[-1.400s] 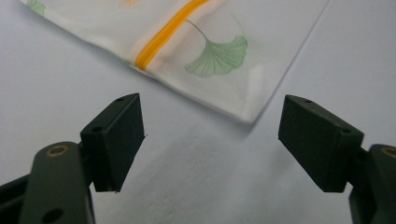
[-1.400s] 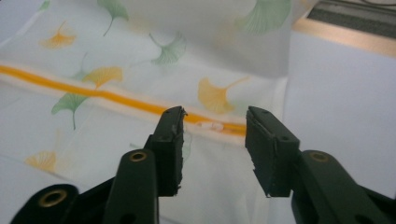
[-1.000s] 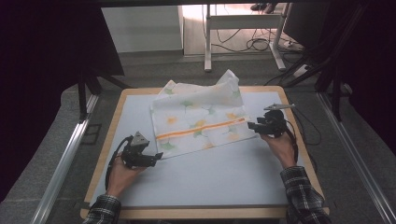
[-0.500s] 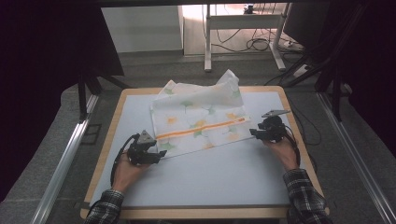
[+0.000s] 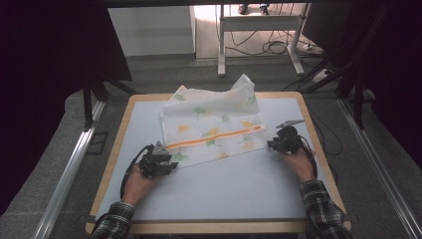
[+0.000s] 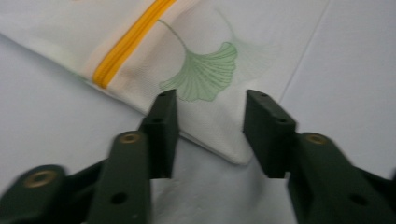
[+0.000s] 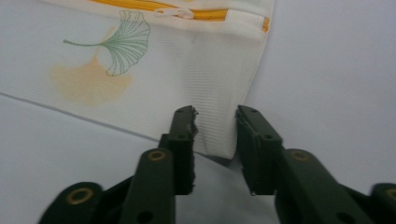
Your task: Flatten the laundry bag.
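Observation:
A white mesh bag [image 5: 214, 119] printed with ginkgo leaves lies flat on the pale blue table top [image 5: 224, 189], an orange zipper [image 5: 214, 137] running across it. My left gripper [image 5: 169, 163] sits at the bag's near left corner. In the left gripper view that corner [image 6: 210, 121] lies between the jaws [image 6: 212, 100], which have just been closing and still stand apart from the cloth. My right gripper [image 5: 272, 144] is at the near right corner. Its jaws [image 7: 215, 114] have also been closing and straddle that corner [image 7: 210, 88] with a gap, below the zipper's end [image 7: 205, 14].
The table has a wooden rim [image 5: 209, 226]. Metal rails [image 5: 64, 174] run along both sides of it. Behind it stand a desk's white legs [image 5: 221, 45] and cables on the floor [image 5: 278, 47]. Dark curtains hang left and right.
The right gripper has sunk onto the bag's near right corner. Both pairs of jaws have narrowed around the corners. The left hand has barely shifted, and the bag lies as before.

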Demonstrator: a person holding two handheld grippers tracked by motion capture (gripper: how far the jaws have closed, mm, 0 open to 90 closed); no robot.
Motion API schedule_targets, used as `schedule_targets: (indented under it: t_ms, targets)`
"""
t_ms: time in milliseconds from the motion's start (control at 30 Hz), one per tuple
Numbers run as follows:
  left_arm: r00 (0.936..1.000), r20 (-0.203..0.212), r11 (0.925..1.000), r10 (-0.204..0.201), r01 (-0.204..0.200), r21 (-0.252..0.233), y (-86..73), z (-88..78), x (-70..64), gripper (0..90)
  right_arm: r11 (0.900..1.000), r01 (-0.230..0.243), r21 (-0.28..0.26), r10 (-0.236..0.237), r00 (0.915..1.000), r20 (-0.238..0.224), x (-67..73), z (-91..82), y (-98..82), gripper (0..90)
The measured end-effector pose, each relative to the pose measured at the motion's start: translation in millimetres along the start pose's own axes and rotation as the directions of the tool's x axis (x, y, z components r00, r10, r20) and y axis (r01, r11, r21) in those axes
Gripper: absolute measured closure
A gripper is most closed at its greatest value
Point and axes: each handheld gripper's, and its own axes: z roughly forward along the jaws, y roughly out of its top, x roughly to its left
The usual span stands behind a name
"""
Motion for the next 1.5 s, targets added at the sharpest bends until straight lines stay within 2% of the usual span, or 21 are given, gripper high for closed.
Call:
schedule_targets:
  t_ms: [33,67,100,133,233,400,533,633,667,800,900,1000,1200,1500]
  targets:
    - [1.0,0.0,1.0,0.0,0.0,0.0,0.0,0.0,0.0,66.4,1.0,0.0,0.0,0.0,1.0,0.0,0.0,0.0,0.0,70.5]
    - [0.9999,-0.006,0.9999,0.011,-0.011,0.001,1.0,1.5,-1.6,74.6,1.0,0.001,0.01,-0.001,1.0,-0.004,1.9,-0.8,1.0,81.8]
    - [0.9997,-0.005,0.9997,0.023,-0.023,0.006,2.1,2.1,-2.2,78.4,1.0,0.01,0.014,-0.01,0.9999,-0.006,2.5,-1.0,1.1,85.1]
    - [0.9997,0.001,0.9996,0.025,-0.025,0.009,3.2,2.9,-2.8,83.9,1.0,0.013,0.016,-0.013,0.9999,-0.007,3.2,-1.2,1.2,87.1]
    - [0.999,-0.012,0.9989,0.044,-0.043,0.017,5.2,3.4,-4.2,89.2,1.0,0.012,0.022,-0.011,0.9999,-0.004,4.1,-2.6,1.9,88.0]
    - [0.9992,-0.015,0.9993,0.037,-0.037,0.01,4.5,-0.6,-1.5,89.8,1.0,0.006,0.016,-0.005,0.9997,-0.023,4.6,-11.7,0.5,88.1]
    - [0.9992,-0.024,0.9995,0.032,-0.033,-0.006,3.0,-9.3,1.7,89.8,0.999,0.019,-0.034,-0.021,0.9988,-0.045,10.8,-31.8,-1.8,88.0]
    - [0.9998,-0.017,0.9993,0.014,-0.014,-0.036,1.1,-18.9,3.8,89.8,0.999,0.03,-0.046,-0.032,0.9981,-0.053,15.3,-38.6,-4.6,87.9]
    - [0.9999,-0.007,0.9985,0.007,-0.008,-0.054,-0.7,-26.6,4.0,89.8,0.998,0.036,-0.047,-0.039,0.9974,-0.06,20.1,-44.8,-8.9,87.8]
    - [0.9998,0.019,0.9975,0.01,-0.009,-0.07,-7.0,-39.5,0.9,89.8,0.998,0.047,-0.042,-0.05,0.9958,-0.077,28.9,-56.9,-20.9,87.8]
    - [0.9993,0.032,0.9978,0.018,-0.016,-0.064,-11.2,-43.2,-0.6,89.8,0.998,0.05,-0.038,-0.053,0.9945,-0.09,34.0,-62.8,-27.3,87.8]
    - [0.9984,0.046,0.9977,0.033,-0.03,-0.062,-16.2,-51.2,-5.3,89.8,0.997,0.071,-0.026,-0.073,0.9923,-0.1,46.6,-74.4,-39.9,87.7]
    - [0.9971,0.035,0.9959,0.067,-0.065,-0.062,-20.3,-62.3,-18.6,89.7,0.996,0.092,-0.015,-0.093,0.989,-0.115,59.8,-88.9,-58.3,87.5]
    - [0.9959,0.06,0.9973,0.068,-0.066,-0.033,-34.6,-68.4,-28.1,89.7,0.994,0.108,0.003,-0.106,0.9825,-0.153,73.8,-101.1,-78.0,87.5]
